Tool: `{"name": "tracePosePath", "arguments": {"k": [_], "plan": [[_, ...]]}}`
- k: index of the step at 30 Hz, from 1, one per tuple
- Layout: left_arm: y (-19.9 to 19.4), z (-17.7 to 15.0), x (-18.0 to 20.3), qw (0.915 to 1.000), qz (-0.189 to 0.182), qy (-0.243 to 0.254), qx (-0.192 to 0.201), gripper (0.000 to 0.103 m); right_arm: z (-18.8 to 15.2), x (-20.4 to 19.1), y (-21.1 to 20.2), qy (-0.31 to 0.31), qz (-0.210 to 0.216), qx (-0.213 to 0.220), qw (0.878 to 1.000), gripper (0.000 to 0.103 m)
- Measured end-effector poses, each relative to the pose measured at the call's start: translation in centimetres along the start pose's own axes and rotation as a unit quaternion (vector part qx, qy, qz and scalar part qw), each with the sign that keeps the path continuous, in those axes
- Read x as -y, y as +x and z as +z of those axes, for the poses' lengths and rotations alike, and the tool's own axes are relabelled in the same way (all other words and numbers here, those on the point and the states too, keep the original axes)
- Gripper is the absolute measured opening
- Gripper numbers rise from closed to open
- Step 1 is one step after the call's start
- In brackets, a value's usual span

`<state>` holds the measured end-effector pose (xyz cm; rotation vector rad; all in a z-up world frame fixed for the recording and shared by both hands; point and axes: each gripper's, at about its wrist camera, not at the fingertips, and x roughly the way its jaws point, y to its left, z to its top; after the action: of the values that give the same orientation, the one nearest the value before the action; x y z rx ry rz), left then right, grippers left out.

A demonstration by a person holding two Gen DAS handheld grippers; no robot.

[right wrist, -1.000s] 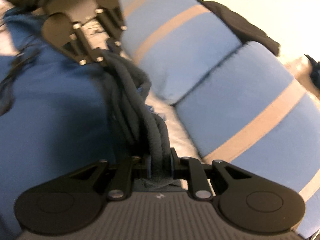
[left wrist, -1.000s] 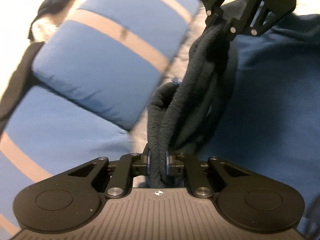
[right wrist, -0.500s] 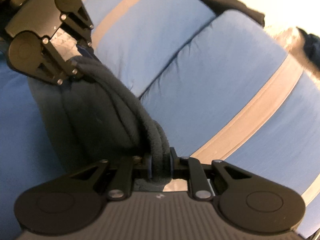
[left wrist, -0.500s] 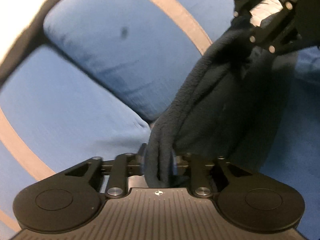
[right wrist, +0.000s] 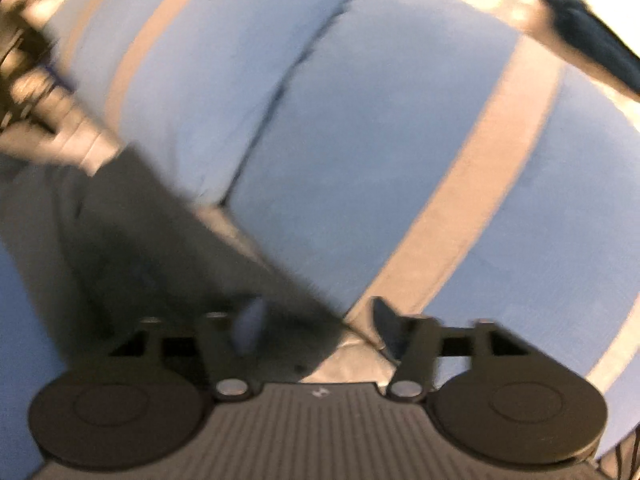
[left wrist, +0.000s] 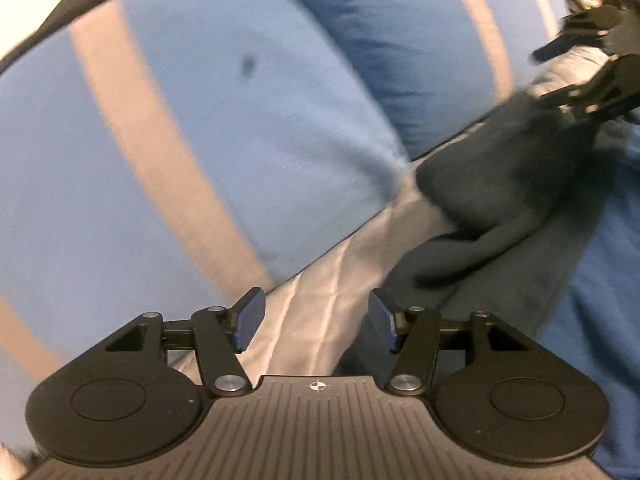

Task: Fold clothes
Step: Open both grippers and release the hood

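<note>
Both my grippers, left (left wrist: pixel 314 322) and right (right wrist: pixel 316 326), hang with jaws spread and empty; the dark fleece (left wrist: pixel 504 196) lies bunched on the bed (left wrist: pixel 308 308) beside the pillows (left wrist: pixel 224 128), likely set aside there.

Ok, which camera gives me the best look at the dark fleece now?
Left wrist: the dark fleece lies folded beside the blue pillows, its whole shape visible though soft. Right wrist shows only a blurred dark slab running under that claw.
</note>
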<state>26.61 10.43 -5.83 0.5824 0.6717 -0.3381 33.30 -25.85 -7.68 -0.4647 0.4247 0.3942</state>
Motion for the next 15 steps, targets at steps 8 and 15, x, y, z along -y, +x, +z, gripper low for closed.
{"name": "tracePosePath", "arguments": {"k": [8,15], "plan": [[3.2,-0.4,0.0,0.9985,-0.047,-0.027,-0.006,0.056,-0.1,4.0,-2.5,0.044,-0.015,0.019,0.999,0.091],[6.6,-0.3,0.8,0.9956,-0.083,-0.039,-0.019,0.054,-1.7,7.6,-5.7,0.086,-0.093,0.045,0.991,0.098]]}}
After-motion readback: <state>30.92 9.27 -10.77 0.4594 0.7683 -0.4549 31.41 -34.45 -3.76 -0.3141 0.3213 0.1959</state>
